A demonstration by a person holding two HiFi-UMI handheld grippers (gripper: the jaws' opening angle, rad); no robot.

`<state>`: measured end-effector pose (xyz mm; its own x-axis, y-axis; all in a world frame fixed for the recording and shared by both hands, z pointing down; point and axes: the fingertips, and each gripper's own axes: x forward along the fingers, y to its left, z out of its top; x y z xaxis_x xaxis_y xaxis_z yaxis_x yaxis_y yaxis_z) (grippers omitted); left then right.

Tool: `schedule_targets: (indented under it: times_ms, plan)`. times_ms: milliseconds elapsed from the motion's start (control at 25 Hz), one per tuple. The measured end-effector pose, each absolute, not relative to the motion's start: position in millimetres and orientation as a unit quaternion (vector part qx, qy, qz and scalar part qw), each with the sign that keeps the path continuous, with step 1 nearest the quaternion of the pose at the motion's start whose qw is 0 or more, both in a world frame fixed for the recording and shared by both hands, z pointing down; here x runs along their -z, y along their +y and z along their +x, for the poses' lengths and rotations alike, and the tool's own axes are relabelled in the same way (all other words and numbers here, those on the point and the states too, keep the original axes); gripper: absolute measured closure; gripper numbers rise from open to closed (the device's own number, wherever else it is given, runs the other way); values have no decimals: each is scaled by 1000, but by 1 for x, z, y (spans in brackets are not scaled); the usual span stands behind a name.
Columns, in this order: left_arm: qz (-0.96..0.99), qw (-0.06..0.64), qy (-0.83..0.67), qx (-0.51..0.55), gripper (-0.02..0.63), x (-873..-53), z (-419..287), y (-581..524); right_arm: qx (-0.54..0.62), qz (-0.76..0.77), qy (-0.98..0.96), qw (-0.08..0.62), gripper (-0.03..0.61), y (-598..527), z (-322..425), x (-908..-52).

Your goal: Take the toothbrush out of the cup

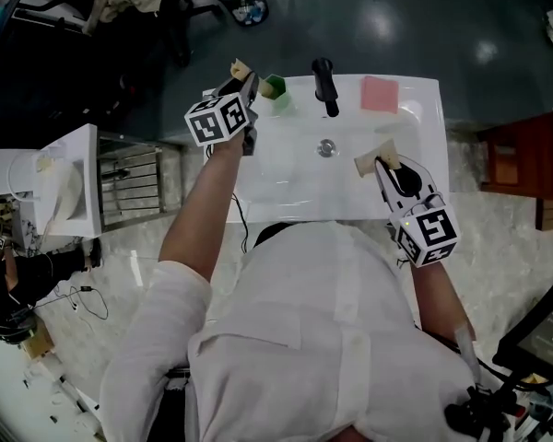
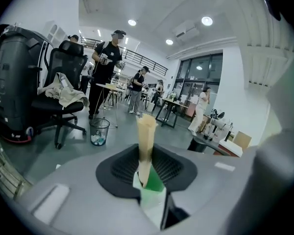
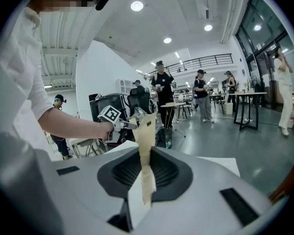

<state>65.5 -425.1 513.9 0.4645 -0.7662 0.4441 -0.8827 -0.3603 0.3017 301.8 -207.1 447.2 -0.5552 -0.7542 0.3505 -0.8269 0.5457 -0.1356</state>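
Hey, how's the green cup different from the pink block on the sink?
The cup is green and stands upright at the sink's back left corner, in the left claw. The pink block lies flat at the back right, untouched. Both rest on the rim, flanking the faucet.

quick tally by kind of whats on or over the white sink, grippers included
green plastic cup: 1
black tap: 1
pink rectangular pad: 1
two-jaw grippers: 2, left gripper and right gripper
total: 5
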Motion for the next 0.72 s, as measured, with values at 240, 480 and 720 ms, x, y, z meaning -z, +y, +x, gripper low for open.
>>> schedule_targets:
  times_ms: [240, 480, 720]
  plan:
    - [817, 244, -510, -117, 529, -510, 64, -424, -143, 452, -871, 127, 532, -211, 302, -446]
    - [819, 235, -513, -105, 531, -495, 61, -425, -144, 447, -874, 127, 532, -213, 298, -447]
    - [825, 219, -514, -84, 532, -472, 59, -426, -144, 442, -877, 124, 533, -217, 294, -450]
